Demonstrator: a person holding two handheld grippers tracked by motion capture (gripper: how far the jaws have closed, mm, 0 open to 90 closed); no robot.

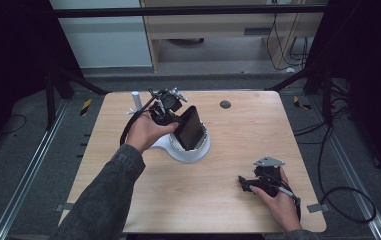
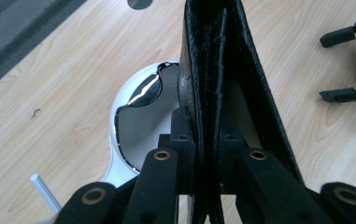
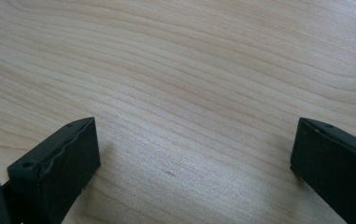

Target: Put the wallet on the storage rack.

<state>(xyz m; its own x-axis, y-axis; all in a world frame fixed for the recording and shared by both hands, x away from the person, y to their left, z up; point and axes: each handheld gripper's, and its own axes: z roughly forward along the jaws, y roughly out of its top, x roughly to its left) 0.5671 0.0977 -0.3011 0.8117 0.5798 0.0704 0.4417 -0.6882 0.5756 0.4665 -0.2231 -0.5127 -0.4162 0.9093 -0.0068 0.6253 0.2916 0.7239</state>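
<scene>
Black leather wallet (image 1: 189, 128) held up over a white dish.

Pale wood makes up the counter (image 1: 238, 150), and the left gripper (image 1: 170, 117) has its fingers (image 2: 181, 140) squeezed tight on the bottom edge of the wallet. The wallet stands up on its end, tipped a little, with its long side going up and away from the fingers. It sits just above the white dish (image 1: 198, 150), which has a shiny rim, and I cannot tell if it touches the dish. A small white stick (image 1: 136, 99) stands near the far left of the counter. The right gripper (image 1: 248, 182) rests low on the counter, well apart from the wallet, with its fingers (image 3: 59, 163) spread wide and holding nothing. The left hand (image 1: 145, 131) is the near one, so I think the wallet's way down into the dish is what matters next.
</scene>
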